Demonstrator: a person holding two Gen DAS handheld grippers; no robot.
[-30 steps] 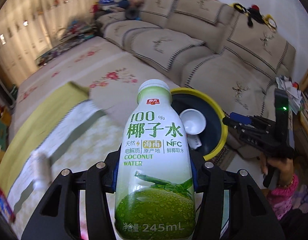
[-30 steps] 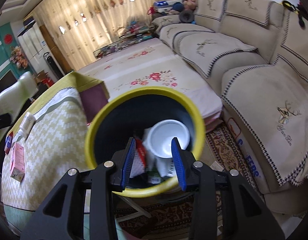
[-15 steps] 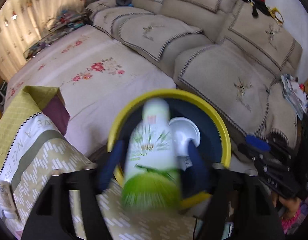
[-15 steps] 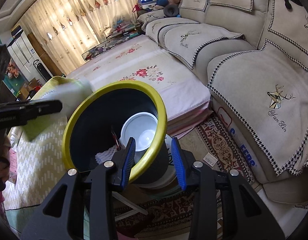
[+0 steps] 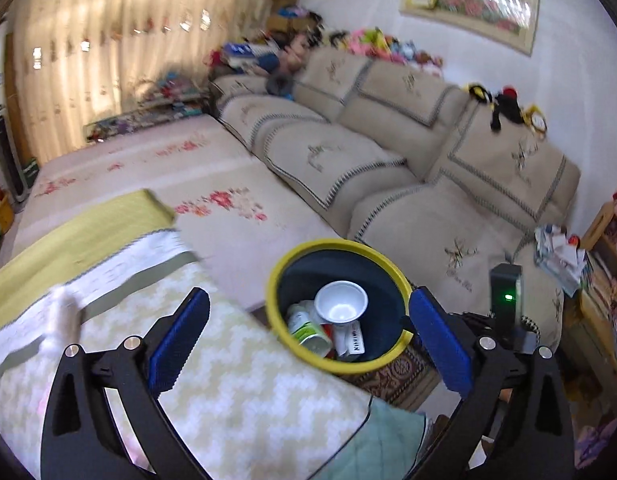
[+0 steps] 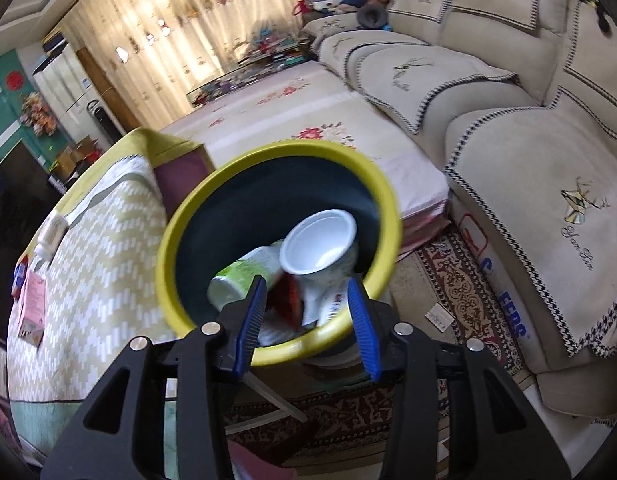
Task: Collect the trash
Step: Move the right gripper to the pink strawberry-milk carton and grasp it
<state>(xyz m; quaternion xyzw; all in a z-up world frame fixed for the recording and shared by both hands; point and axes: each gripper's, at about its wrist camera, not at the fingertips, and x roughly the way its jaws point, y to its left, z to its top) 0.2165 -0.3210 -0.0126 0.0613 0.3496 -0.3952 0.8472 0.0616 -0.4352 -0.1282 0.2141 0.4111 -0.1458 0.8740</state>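
Left wrist view: left gripper [image 5: 308,336] spreads wide and empty, jaws opening; the coconut water bottle [image 5: 308,326] lies inside the yellow-rimmed bin [image 5: 340,366] beside a white bowl [image 5: 341,302].

Right wrist view: right gripper [image 6: 308,316], jaws opening, straddles the bin's near rim without pressing it.

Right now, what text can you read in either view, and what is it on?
"Yan Bin" (script, spelling unsure): sofa cover.
"FERS", end of a blue word: sofa base.
Bottle label, in the bin: blurred.
Carton in the bin: dark print, unreadable.
Pink packet on the table: too small.
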